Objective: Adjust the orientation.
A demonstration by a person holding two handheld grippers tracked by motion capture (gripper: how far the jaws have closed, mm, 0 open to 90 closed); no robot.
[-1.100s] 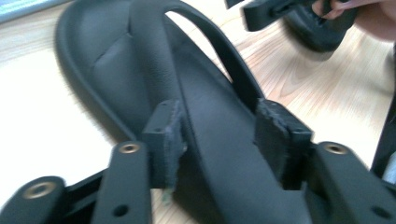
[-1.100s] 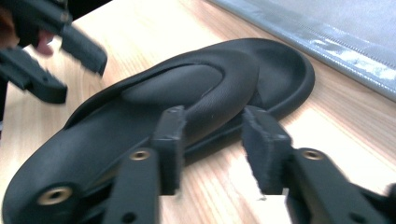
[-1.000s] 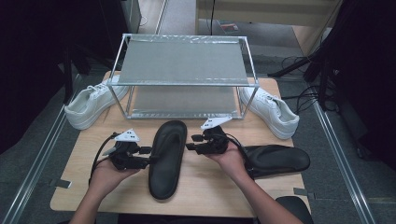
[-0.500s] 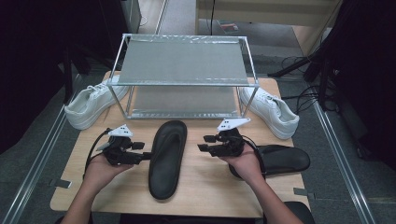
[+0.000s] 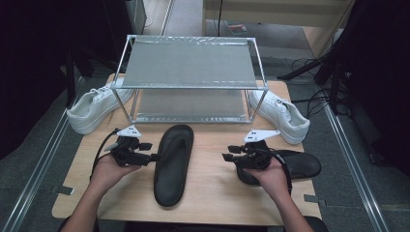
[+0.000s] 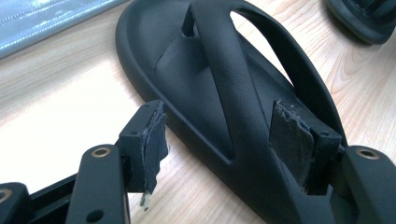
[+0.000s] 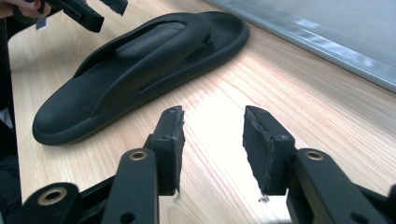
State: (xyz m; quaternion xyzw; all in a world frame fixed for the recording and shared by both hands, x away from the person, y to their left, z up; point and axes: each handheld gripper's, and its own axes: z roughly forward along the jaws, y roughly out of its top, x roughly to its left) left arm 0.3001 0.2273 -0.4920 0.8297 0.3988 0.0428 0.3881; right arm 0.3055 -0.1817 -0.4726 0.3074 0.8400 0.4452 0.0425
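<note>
A black sandal [image 5: 173,164] lies lengthwise in the middle of the wooden table [image 5: 212,193]. My left gripper [image 5: 153,156] is at its left edge. In the left gripper view the jaws [image 6: 219,140] straddle the sandal's [image 6: 224,79] rim and strap; they have just been opening, and the pads [image 6: 152,140] stand off it. My right gripper [image 5: 226,157] hovers to the sandal's right, over bare wood. Its jaws [image 7: 212,149] have just been closing, still apart with nothing between them. A second black sandal [image 5: 302,166] lies partly under the right hand.
A metal two-level shelf rack [image 5: 188,82] stands at the back of the table. One white sneaker [image 5: 94,108] sits to its left and another [image 5: 283,113] to its right. The right gripper view shows the left gripper [image 7: 79,11] beyond the sandal [image 7: 140,60].
My right gripper has drawn away from the middle sandal to the right, toward the second sandal. The left gripper's jaws have widened off the sandal's edge; that hand has barely shifted.
</note>
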